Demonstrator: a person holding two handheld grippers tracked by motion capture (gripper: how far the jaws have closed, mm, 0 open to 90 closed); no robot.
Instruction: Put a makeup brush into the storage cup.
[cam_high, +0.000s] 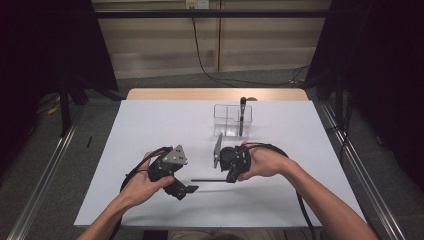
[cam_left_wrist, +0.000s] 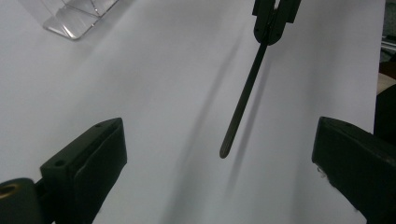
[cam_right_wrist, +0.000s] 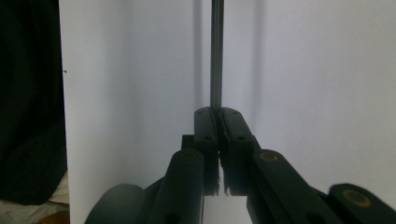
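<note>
Currently: rod (cam_left_wrist: 243, 100), thin, stiff, light, likely slick. Your right gripper (cam_right_wrist: 217, 112) pinches one end; left gripper (cam_left_wrist: 219, 154) spread. Grip near middle.

We see a white table (cam_high: 150, 130) with a strip of light wood (cam_high: 215, 94) at its far edge, standing on a grey floor (cam_high: 50, 150). Behind it is a pale wall (cam_high: 150, 45) with a black cable (cam_high: 200, 55) hanging down. Dark curtains (cam_high: 45, 45) hang on both sides, and metal rails (cam_high: 45, 175) run along the floor.
</note>
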